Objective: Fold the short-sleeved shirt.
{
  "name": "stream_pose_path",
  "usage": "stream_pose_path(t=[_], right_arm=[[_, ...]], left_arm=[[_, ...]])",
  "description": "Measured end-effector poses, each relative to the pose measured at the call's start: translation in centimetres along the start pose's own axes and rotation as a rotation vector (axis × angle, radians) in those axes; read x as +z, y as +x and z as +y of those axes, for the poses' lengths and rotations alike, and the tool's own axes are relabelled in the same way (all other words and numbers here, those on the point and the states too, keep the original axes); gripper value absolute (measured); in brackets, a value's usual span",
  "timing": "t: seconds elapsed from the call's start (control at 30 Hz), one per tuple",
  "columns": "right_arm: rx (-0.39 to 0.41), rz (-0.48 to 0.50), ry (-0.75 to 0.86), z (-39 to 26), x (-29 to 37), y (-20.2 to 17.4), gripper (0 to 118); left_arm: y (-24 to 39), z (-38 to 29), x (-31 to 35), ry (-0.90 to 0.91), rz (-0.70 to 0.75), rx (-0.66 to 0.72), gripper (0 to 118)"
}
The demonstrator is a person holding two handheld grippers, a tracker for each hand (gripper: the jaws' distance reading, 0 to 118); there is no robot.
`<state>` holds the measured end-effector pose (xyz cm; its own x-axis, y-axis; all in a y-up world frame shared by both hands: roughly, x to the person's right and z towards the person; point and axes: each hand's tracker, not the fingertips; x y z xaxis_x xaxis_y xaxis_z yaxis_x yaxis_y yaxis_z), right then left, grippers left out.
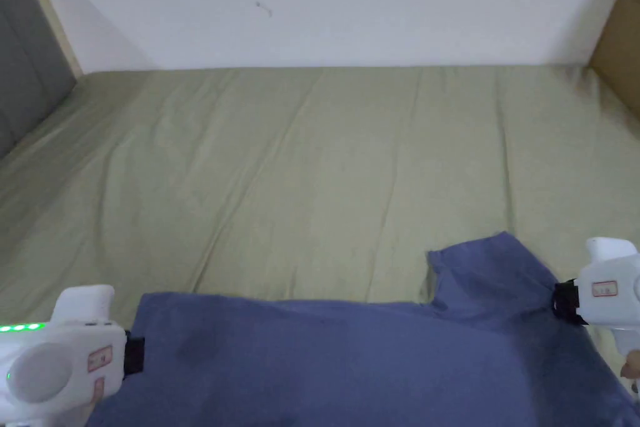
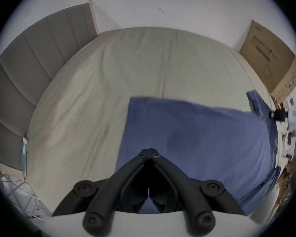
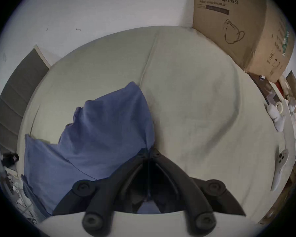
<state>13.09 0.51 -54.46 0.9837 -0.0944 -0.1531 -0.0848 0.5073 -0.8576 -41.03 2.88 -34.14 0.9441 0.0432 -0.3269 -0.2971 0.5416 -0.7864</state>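
Note:
A blue short-sleeved shirt [image 1: 350,353] lies stretched sideways along the near edge of the bed, over an olive-green sheet [image 1: 312,165]. One sleeve [image 1: 494,272] points away from me at the right. My left gripper [image 1: 134,356] is shut on the shirt's left edge; in the left gripper view its jaws [image 2: 149,151] meet over the blue cloth [image 2: 195,138]. My right gripper [image 1: 565,303] is shut on the shirt just beside the sleeve. In the right gripper view, cloth [image 3: 101,129] hangs from the closed tips [image 3: 149,152] to the left.
A white wall runs behind the bed. A grey padded headboard [image 1: 25,72] stands at the left and a cardboard box [image 3: 237,27] at the far right corner. Small white objects [image 3: 277,117] lie past the bed's right edge.

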Motion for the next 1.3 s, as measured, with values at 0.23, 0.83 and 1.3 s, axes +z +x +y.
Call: stream_pose_path(t=[0.23, 0.83, 1.3], right_arm=[[-0.013, 0.0, -0.019, 0.0, -0.5, 0.1, 1], [-0.046, 0.029, 0.012, 0.4, 3.0, -0.2, 1], [-0.008, 0.105, 0.066, -12.8, 18.7, 1.0, 1]], left_arm=[[-3.3, 7.5, -6.1, -0.041, 0.008, 0.142, 98], [0.4, 8.2, -5.1, -0.105, -0.021, -0.002, 3], [-4.1, -2.8, 10.1, 0.008, -0.035, -0.087, 3]])
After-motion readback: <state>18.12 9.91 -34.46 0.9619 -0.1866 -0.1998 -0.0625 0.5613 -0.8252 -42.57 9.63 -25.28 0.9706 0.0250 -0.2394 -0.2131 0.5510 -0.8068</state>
